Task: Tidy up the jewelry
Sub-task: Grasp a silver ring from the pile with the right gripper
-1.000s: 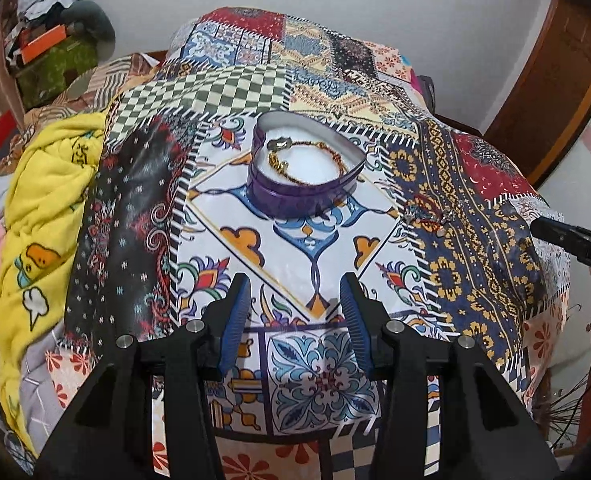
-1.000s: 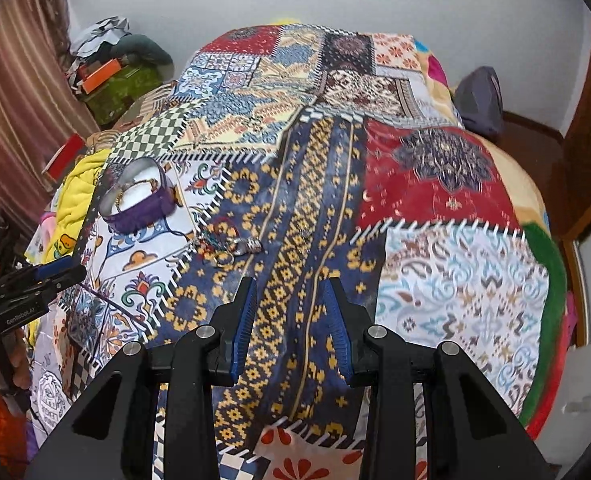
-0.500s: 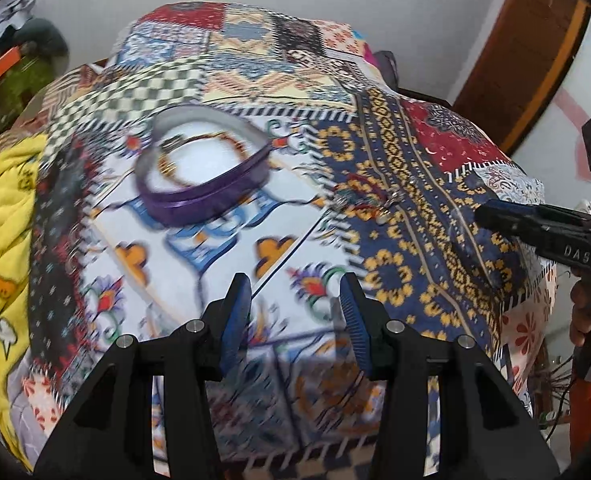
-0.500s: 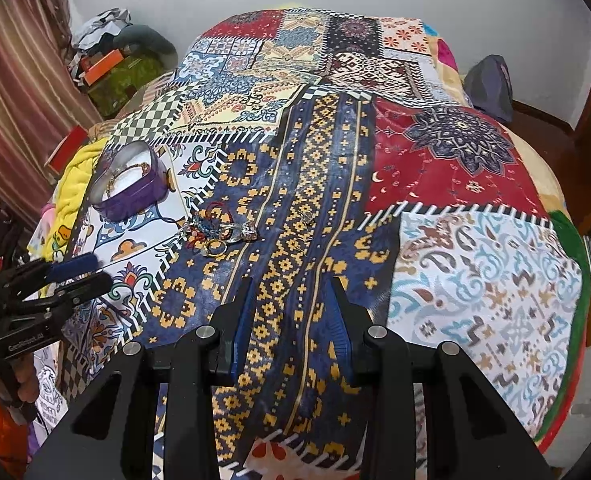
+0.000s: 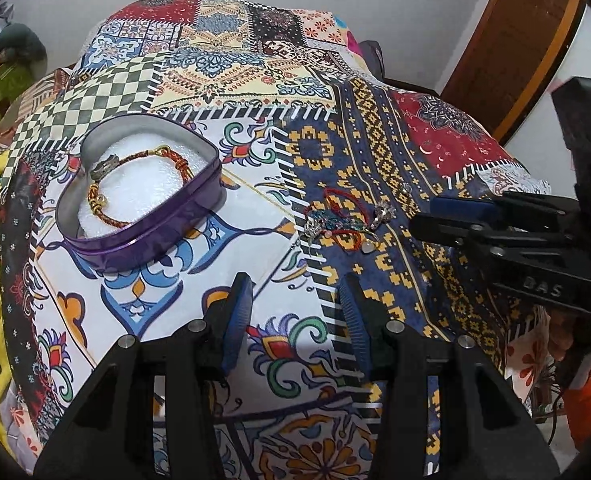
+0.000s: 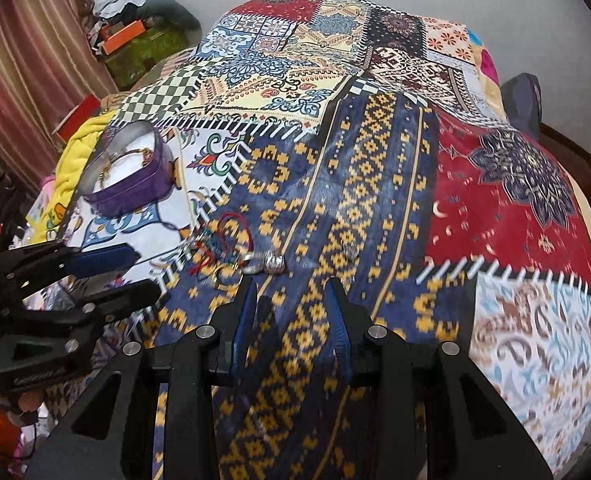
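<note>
"DAS" is printed on the right claw (image 5: pixel 451 216) body. Both the right claw and the left claw (image 5: pixel 295 308) are held open and empty. A braided gold-and-red bracelet (image 5: pixel 135 184) lies in the purple heart-shaped tin (image 5: pixel 135 240). A tangled jewelry pile (image 6: pixel 231 252) rests on the patchwork bedspread (image 6: pixel 375 184), apart from the tin. A striped curtain (image 6: pixel 23 60) hangs at the left.
</note>
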`<state>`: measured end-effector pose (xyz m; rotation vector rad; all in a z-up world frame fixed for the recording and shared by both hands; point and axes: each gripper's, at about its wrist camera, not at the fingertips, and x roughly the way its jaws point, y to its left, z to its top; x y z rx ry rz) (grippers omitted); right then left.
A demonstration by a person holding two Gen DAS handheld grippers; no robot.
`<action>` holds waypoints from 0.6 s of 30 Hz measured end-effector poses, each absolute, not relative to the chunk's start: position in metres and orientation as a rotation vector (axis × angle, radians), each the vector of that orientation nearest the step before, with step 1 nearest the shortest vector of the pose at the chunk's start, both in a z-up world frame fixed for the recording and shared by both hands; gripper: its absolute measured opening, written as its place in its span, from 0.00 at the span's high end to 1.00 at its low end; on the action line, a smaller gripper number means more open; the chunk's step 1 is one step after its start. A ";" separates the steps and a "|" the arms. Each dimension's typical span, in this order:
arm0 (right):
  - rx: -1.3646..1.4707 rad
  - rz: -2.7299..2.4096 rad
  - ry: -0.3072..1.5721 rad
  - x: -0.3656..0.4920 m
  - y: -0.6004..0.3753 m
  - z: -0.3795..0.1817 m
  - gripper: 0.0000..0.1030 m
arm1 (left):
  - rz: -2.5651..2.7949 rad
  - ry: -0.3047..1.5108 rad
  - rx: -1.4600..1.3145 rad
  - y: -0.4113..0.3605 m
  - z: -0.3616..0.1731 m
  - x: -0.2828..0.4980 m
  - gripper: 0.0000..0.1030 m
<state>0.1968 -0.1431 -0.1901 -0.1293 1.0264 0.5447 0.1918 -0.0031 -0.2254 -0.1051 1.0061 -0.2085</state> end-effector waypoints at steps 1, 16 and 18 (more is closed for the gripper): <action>-0.128 0.536 1.020 0.199 -0.144 -0.190 0.69 | -0.207 1.004 -0.106 -0.002 -0.225 0.193 0.56; -0.181 0.494 1.045 0.229 -0.148 -0.207 0.82 | -0.235 0.984 -0.104 -0.002 -0.230 0.202 0.56; -0.184 0.513 1.047 0.228 -0.145 -0.209 0.88 | -0.229 0.986 -0.108 -0.002 -0.230 0.204 0.61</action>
